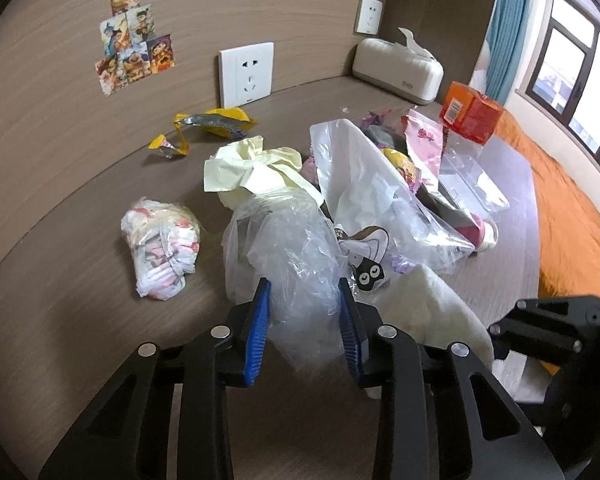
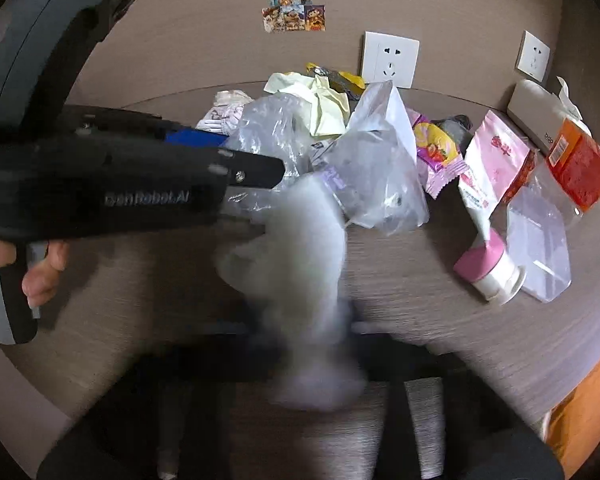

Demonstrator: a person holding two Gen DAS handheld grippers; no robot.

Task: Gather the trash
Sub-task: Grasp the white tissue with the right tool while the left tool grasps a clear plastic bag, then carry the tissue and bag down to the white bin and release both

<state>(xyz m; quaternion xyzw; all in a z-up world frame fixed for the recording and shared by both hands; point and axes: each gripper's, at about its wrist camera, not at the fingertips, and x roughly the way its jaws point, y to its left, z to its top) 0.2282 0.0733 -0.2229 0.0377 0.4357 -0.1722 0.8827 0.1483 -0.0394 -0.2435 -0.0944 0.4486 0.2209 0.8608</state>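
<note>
Left gripper (image 1: 305, 322) clamps the near edge of the clear plastic bag (image 1: 288, 248): light, limp, slippery. Right gripper (image 2: 312, 344), blurred, pinches a soft white wad (image 2: 300, 248).

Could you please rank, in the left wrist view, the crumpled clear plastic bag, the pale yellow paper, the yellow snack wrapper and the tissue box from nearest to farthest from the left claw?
1. Crumpled clear plastic bag: between the left claw's pads.
2. Pale yellow paper: just behind the bag.
3. Yellow snack wrapper: back left, near the wall socket.
4. Tissue box: far right corner.
</note>
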